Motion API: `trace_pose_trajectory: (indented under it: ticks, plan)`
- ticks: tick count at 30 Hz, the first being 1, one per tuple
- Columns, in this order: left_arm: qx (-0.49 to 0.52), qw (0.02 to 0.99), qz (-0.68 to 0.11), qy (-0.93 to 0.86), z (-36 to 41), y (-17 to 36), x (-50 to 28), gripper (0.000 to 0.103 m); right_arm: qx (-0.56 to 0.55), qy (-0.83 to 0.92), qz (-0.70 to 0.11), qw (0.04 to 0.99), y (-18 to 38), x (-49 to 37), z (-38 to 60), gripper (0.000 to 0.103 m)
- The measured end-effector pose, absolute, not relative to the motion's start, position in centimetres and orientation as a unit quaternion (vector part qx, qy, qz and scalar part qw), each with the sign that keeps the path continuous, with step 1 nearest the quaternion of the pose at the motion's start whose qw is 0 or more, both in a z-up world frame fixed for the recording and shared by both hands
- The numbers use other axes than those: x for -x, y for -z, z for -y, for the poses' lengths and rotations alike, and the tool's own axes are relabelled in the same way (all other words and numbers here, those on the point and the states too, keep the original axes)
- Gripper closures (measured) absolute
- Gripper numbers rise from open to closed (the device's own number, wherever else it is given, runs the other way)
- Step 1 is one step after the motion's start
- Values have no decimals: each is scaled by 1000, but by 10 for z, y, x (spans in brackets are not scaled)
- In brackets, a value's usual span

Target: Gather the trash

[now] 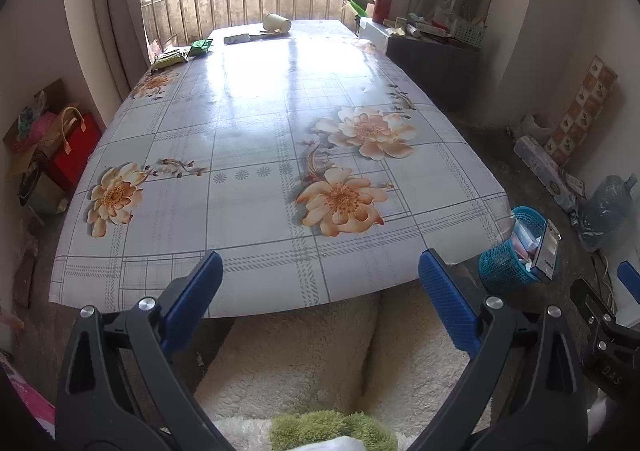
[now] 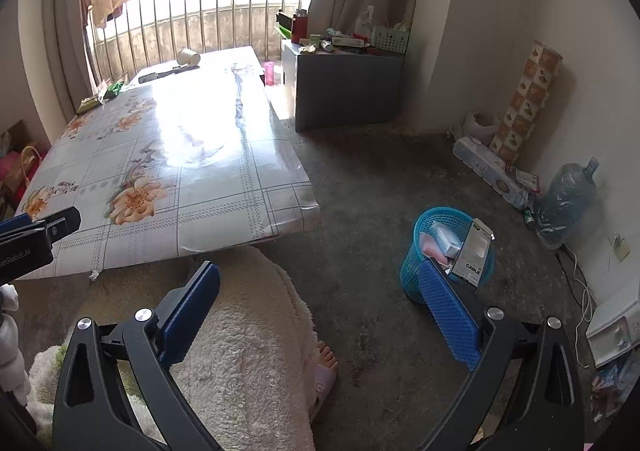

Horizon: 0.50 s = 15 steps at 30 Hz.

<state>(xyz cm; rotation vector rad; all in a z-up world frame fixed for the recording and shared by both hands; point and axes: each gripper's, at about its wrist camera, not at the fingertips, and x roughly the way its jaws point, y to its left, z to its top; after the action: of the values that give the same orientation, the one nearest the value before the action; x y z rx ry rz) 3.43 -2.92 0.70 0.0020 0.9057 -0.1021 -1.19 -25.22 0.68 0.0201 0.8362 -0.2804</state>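
While both tools gape, paper cup (image 1: 276,22) lies far across table (image 1: 260,139).

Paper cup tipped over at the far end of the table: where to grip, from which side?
The paper cup lies on its side, open mouth towards the right, on the table. I'd likely come from above and pinch across the side wall mid-body, since the rim looks easy to crush. Both the left tool and right tool are open and empty.

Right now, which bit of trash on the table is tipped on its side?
The paper cup at the far end, mouth facing sideways. The green packets and flat box nearby simply lie flat.
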Motion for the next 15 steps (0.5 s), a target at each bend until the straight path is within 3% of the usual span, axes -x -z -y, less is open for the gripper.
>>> trace_pose_trajectory:
  ticks: [15]
  plan:
    - [-36,902,-429,38,57,-10,-52,9,-34,162,-420,892,1,7,294,7]
